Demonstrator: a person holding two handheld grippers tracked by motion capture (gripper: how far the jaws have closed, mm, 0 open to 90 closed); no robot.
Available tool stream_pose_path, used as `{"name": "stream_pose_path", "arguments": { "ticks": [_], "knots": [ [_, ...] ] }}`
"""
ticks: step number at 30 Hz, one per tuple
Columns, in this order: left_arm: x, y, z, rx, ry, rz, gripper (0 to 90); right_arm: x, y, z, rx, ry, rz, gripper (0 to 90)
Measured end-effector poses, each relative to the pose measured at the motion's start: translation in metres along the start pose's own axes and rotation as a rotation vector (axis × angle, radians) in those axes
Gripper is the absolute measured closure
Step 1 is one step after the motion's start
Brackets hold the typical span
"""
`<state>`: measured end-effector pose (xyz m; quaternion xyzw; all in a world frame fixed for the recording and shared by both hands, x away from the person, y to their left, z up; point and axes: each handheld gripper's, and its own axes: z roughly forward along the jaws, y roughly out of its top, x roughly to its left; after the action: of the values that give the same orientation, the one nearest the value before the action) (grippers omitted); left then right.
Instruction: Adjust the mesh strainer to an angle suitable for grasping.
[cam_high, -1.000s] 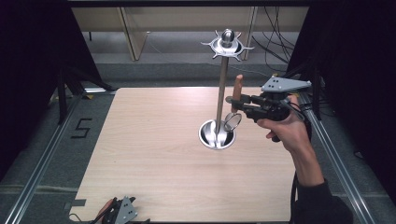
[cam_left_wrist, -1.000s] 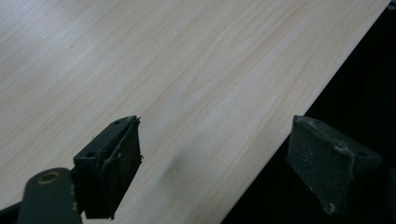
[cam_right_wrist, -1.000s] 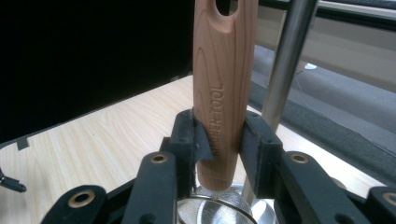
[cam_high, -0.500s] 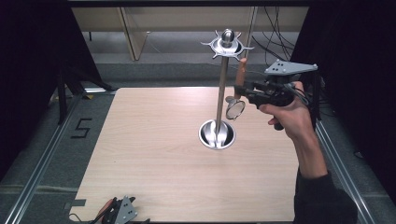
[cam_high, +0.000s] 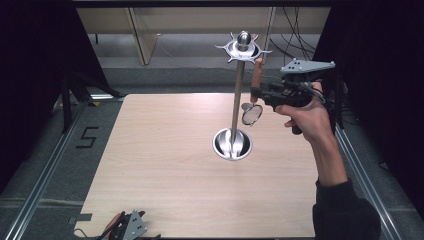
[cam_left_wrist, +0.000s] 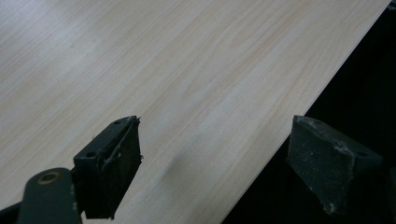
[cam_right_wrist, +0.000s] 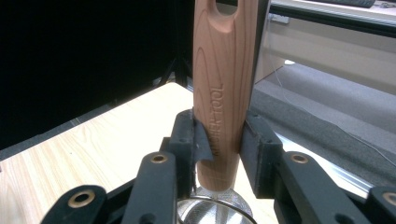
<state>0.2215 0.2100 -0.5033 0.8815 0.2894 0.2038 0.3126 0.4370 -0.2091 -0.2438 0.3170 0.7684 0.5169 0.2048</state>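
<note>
Strainer (cam_high: 251, 114), a small mesh one with a wooden handle (cam_right_wrist: 223, 88), hangs upright just right of the stand (cam_high: 238, 100), handle end up and close below the ring of hooks (cam_high: 243, 48) at the stand's top. The right gripper (cam_high: 260, 92) pinches the handle across its width, jaws pressed on both sides; the hanging hole is cut off in the right gripper view. The left gripper (cam_high: 129, 227) lies far from the stand at the table (cam_high: 165, 165) edge, jaws spread on nothing.

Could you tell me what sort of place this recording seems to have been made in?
Probably a lab recording bench: a pale wooden tabletop framed by black curtains, metal floor rails, and loose cables behind.
</note>
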Motion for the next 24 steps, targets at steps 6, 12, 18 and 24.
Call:
{"name": "stream_pose_path", "arguments": {
  "ticks": [6,12,18,24],
  "knots": [
    [0.000,0.000,0.000,0.000,0.002,0.001,16.6,0.000,0.003,0.005,0.021,-0.016,0.000,69.0],
    [0.000,0.000,0.000,0.000,-0.002,0.000,16.6,0.000,0.004,0.010,0.029,-0.019,0.001,68.9],
    [0.000,0.000,0.000,0.002,0.000,0.003,16.6,-0.004,0.004,0.017,0.042,-0.018,0.008,69.1],
    [-0.001,0.000,0.000,0.014,0.009,0.002,16.6,-0.004,0.002,0.018,0.039,-0.014,0.007,69.1]
  ]
}}
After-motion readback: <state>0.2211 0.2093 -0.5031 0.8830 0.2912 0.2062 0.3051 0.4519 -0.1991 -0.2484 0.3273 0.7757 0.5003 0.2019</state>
